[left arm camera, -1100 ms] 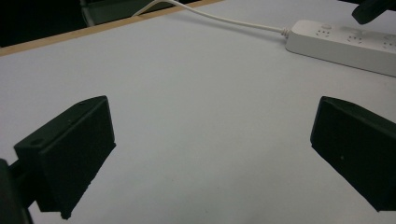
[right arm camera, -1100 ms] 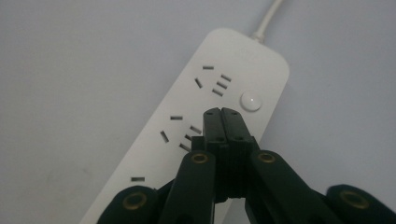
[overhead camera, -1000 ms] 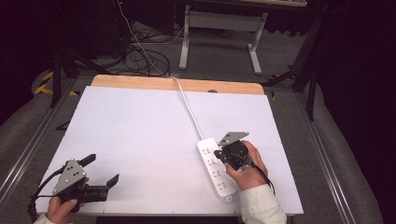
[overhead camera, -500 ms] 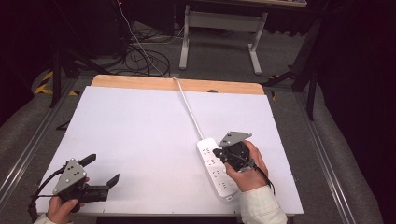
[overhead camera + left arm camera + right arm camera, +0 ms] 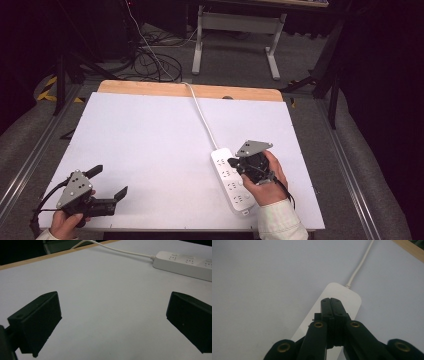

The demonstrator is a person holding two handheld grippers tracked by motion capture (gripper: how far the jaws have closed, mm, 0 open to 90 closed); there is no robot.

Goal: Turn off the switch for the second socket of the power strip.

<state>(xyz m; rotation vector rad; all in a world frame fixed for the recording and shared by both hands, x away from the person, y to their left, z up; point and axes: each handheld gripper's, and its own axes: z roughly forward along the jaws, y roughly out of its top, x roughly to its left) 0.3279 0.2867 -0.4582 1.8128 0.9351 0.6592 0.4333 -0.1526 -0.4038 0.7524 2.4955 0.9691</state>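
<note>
From above, the power strip [image 5: 231, 182] lies on the white table [image 5: 150, 145], right of centre, its cord [image 5: 200, 112] running to the far edge. The right gripper [image 5: 233, 163] sits over the strip's far end; the left gripper [image 5: 110, 182] (near corner) stands open. The left gripper view shows wide jaws over bare table. The right gripper view shows jaws pressed together, empty, above the strip.

The table [image 5: 150, 135] is being viewed from above and in front. Low over its white top, the left gripper view is looking across at the power strip [image 5: 185, 262]; the right gripper view is looking closely down on that strip.
</note>
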